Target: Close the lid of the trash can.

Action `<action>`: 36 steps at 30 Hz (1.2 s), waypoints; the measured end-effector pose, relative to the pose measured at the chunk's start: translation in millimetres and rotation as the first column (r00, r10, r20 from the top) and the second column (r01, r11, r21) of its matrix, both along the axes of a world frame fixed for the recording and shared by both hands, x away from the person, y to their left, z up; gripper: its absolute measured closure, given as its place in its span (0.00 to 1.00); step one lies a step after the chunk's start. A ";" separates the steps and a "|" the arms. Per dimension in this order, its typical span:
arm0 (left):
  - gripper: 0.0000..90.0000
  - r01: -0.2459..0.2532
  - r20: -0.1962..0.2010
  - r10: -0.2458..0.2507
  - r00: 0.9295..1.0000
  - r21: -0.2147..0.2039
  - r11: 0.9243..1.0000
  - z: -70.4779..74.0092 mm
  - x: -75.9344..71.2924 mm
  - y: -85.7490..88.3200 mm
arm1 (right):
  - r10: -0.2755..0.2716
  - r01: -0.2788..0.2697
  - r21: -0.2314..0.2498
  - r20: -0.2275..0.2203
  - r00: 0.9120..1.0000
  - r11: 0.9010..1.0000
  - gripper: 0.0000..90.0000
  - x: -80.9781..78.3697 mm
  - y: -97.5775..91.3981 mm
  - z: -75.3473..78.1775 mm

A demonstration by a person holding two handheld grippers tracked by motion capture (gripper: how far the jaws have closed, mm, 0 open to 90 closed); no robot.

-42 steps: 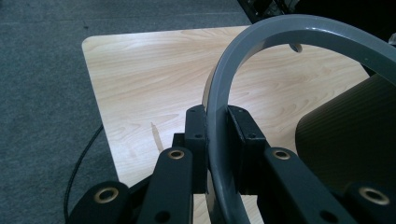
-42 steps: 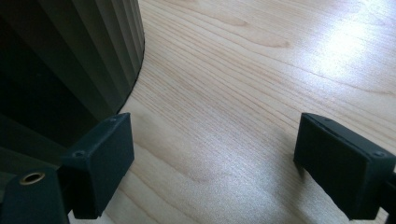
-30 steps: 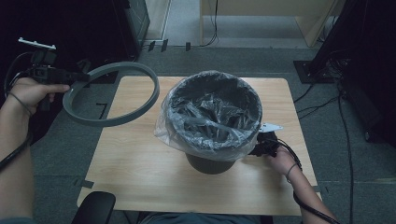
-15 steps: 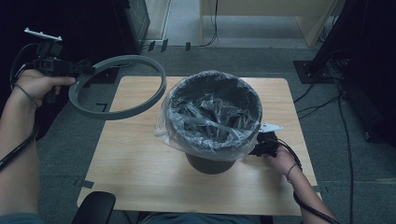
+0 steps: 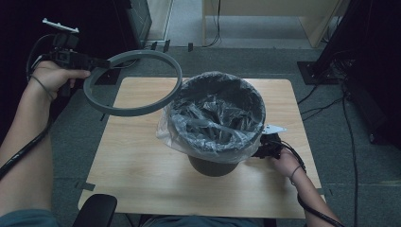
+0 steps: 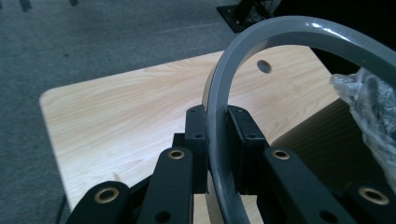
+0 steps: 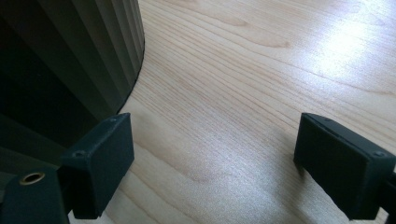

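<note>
Left gripper (image 5: 97, 63) clamped on the grey ring (image 5: 135, 82), held in the air up-left of the lined bin (image 5: 215, 123). Right gripper (image 7: 212, 163), jaws wide apart and empty, rests on the table (image 5: 142, 165) against the bin's base.

**Black claws, brass rivets**

The left claw (image 6: 217, 154) has matte black jaws with small screws and brass-ringed pivot holes. The right claw (image 7: 215, 163) carries blocky black pads. Black cables trail from both; thin bands circle both wrists.
</note>
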State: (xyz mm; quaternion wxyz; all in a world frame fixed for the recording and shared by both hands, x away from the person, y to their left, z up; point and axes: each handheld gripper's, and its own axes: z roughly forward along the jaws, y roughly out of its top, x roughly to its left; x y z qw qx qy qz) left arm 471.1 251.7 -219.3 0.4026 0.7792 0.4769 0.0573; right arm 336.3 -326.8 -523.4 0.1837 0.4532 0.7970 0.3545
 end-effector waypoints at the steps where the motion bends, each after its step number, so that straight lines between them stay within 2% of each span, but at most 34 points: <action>1: 0.88 0.000 0.001 0.000 1.000 -0.001 1.000 0.1 0.5 -1.8 | 0.000 0.000 0.000 0.000 1.000 1.000 0.13 0.0 0.0 0.0; 9: 0.88 0.022 0.004 -0.022 1.000 -0.001 1.000 0.1 4.6 -17.0 | 0.000 0.000 0.000 0.000 1.000 1.000 0.13 0.0 0.0 0.0; 10: 0.88 0.023 0.012 -0.023 1.000 0.006 1.000 0.3 4.7 -18.1 | 0.000 0.000 0.000 0.000 1.000 1.000 0.13 0.0 0.0 0.0; 12: 0.88 0.018 0.019 -0.018 1.000 -0.004 1.000 0.1 5.4 -20.3 | 0.000 0.000 0.000 0.000 1.000 1.000 0.13 0.0 0.0 0.0; 16: 0.88 0.021 0.017 -0.021 1.000 -0.003 1.000 -2.6 7.5 -25.0 | 0.000 0.000 0.000 0.000 1.000 1.000 0.13 0.0 0.0 0.0; 20: 0.88 0.038 0.018 -0.038 0.999 0.012 0.999 -5.6 10.3 -33.1 | 0.000 0.000 0.000 0.000 1.000 1.000 0.13 0.0 0.1 0.0; 36: 0.88 0.112 0.012 -0.112 0.994 0.007 0.994 -17.8 20.6 -73.7 | -0.001 0.001 -0.001 0.000 1.000 1.000 0.13 -0.1 0.1 0.0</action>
